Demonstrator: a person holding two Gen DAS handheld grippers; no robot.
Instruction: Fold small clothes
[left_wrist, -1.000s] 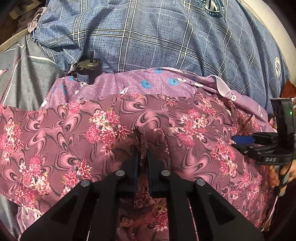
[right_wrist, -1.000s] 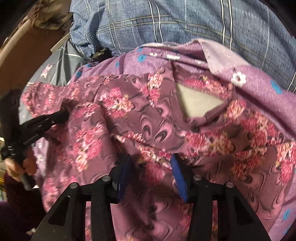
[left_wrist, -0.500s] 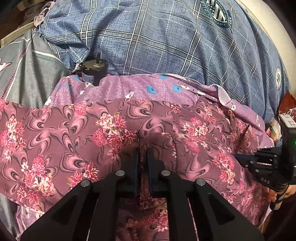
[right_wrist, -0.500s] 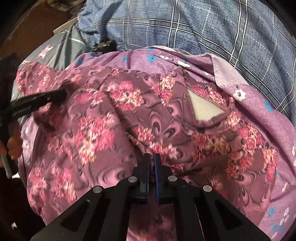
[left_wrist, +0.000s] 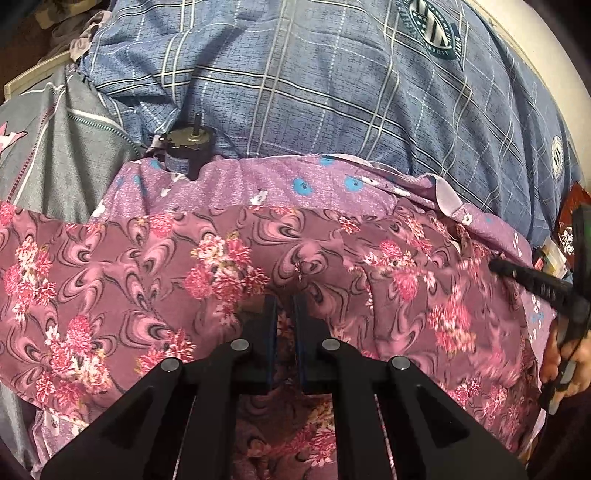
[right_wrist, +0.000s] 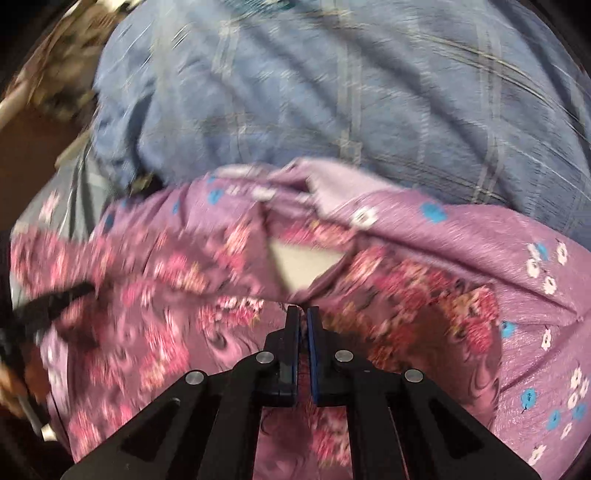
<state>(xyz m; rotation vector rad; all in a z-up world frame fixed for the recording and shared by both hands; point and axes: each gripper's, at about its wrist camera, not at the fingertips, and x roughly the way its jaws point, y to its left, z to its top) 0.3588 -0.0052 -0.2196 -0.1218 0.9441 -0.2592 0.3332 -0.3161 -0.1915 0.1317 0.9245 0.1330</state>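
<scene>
A mauve garment with pink flowers (left_wrist: 155, 280) lies spread over a lilac cloth with blue dots (left_wrist: 288, 181). My left gripper (left_wrist: 285, 306) is shut on a fold of the flowered garment near its front edge. My right gripper (right_wrist: 303, 314) is shut on the same garment (right_wrist: 177, 295) just below its neck opening (right_wrist: 299, 264), which shows a pale lining. The right gripper also shows at the right edge of the left wrist view (left_wrist: 532, 280), and the left gripper at the left edge of the blurred right wrist view (right_wrist: 55, 299).
A blue plaid sheet (left_wrist: 332, 85) covers the bed behind the clothes. A small dark motor-like cylinder (left_wrist: 186, 147) stands at the lilac cloth's far left corner. A grey garment (left_wrist: 62, 147) lies at the left. The lilac cloth extends right (right_wrist: 517, 266).
My right gripper closed on the flowered garment and has drawn it toward the right; its view is now motion-blurred. My left gripper stayed shut on the fabric and the cloth between us has stretched flatter.
</scene>
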